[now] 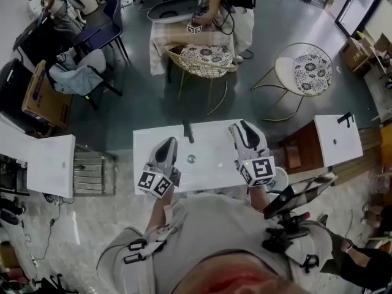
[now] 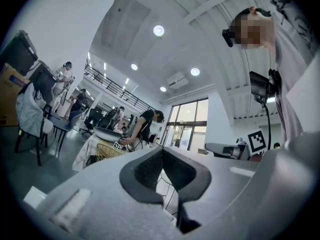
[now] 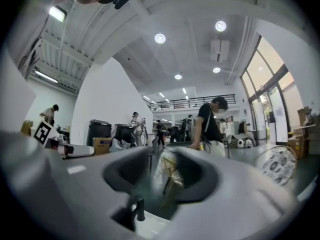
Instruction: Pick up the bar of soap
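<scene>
Seen from above, a person stands at a white rectangular washbasin bench (image 1: 211,171) with a round metal drain (image 1: 192,158) and a slim black tap (image 1: 188,131), holding a grey two-jaw tool in each hand over the basin. The left tongs (image 1: 168,142) hover left of the drain, jaws pressed together on nothing. The right tongs (image 1: 242,127) hover right of the drain, jaws a narrow gap apart. Only a distant gold wire chair (image 3: 170,170) shows through that gap, so they look empty. No bar of soap can be picked out in any view. A small round white dish (image 1: 282,179) just beside the right hand's marker cube, half hidden, may hold it, but that is a guess. The task looks not yet done: finding, gripping and lifting the soap all remain.
</scene>
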Motion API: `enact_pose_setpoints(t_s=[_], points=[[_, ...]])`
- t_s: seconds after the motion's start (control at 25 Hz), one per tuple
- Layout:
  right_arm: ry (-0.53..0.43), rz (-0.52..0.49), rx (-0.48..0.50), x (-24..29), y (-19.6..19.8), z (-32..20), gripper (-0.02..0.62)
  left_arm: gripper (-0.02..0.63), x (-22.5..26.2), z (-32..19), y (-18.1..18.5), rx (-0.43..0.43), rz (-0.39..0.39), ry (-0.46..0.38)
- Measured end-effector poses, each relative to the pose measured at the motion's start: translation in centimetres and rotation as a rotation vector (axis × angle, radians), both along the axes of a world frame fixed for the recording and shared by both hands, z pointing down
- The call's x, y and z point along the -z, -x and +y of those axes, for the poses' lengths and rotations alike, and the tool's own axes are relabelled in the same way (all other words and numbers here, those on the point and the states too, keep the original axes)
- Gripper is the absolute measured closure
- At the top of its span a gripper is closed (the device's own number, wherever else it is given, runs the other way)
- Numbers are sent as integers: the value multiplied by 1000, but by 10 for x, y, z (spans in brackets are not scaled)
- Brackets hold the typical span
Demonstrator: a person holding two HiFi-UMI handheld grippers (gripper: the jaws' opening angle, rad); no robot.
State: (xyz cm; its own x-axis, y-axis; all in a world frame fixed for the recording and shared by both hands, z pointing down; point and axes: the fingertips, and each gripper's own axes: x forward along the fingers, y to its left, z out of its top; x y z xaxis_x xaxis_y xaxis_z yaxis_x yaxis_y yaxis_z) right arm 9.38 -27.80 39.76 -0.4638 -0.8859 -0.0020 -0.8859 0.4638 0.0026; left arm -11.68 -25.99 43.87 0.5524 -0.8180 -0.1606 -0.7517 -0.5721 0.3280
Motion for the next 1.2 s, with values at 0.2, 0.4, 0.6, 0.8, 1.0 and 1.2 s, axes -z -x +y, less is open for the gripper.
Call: enact_pose_setpoints(t_s=[0.2,0.4,0.6,0.8,1.0,1.2], points=[[-11,-32,50,19,11,-15,6,609,-7,-1,8,-3,0,15],[-12,33,-5,14,-2,-35,6,609,-16,-7,17,12,8,21],[52,115,-57,-7,-34,-64,33,609,-12,-7,34,68,5,20],[240,244,-54,-54,-58,-92,135,609,-20,1,52,118,13,54],[355,324,-110,-89,-91,-128,206,609,-28,10,61,132,12,71],[611,396,-135,-157,-117,-153,163,609,-31,17,72,149,9,74]])
